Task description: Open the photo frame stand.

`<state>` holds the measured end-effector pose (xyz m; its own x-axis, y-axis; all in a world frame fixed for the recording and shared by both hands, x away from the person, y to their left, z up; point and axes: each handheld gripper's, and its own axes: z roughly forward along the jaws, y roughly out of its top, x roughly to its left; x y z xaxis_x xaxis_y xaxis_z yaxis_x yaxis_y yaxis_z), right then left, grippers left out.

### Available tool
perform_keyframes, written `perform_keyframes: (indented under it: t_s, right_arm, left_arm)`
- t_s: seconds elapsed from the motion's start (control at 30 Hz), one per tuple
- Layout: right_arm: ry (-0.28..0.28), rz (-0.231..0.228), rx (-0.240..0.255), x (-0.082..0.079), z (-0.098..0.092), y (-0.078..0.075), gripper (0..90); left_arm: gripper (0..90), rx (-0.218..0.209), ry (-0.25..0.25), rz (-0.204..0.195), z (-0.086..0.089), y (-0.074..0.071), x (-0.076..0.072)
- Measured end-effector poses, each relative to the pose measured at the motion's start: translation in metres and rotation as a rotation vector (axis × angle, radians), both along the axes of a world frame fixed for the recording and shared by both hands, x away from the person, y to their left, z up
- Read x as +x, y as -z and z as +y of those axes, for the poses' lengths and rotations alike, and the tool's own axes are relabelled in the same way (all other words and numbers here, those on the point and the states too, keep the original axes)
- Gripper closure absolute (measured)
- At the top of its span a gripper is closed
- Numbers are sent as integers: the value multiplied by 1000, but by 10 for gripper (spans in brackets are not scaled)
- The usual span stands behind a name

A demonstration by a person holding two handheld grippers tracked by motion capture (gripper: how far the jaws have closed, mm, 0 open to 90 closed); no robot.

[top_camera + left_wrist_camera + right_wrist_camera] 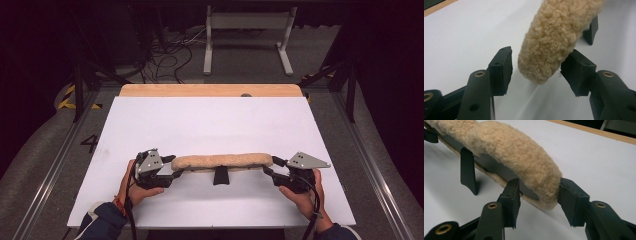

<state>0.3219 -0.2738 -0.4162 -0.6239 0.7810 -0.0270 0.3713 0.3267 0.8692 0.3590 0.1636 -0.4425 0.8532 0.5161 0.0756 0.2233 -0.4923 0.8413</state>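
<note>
High view: a long tan fleece-covered pad with a grey backing and a short black strap tab hanging from its middle lies lengthwise across the near half of the white table board, spanning between the two grippers. The left gripper stands at the pad's left end. In the left gripper view one pad touches the fleece while the other stands clear, so the jaws look parted, not yet pinching. The right gripper is at the pad's right end; in the right gripper view both its pads press the fleece tip, a light grasp. The pad likely weighs little; its pile is soft and compressible, so it may slip or sag mid-span. A firmer hold would catch the grey backing under the fleece, near each end.
</note>
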Motion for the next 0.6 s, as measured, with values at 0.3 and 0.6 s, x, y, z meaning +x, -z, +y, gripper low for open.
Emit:
perform_keyframes:
  t_s: [0.3,0.6]
  right_arm:
    - [2,-1,0,1,0,0,515]
    - [3,-2,-7,1,-1,0,591]
  left_arm:
    - [425,-6,2,4,2,0,-1]
    - [445,-60,10,10,3,-3,-2]
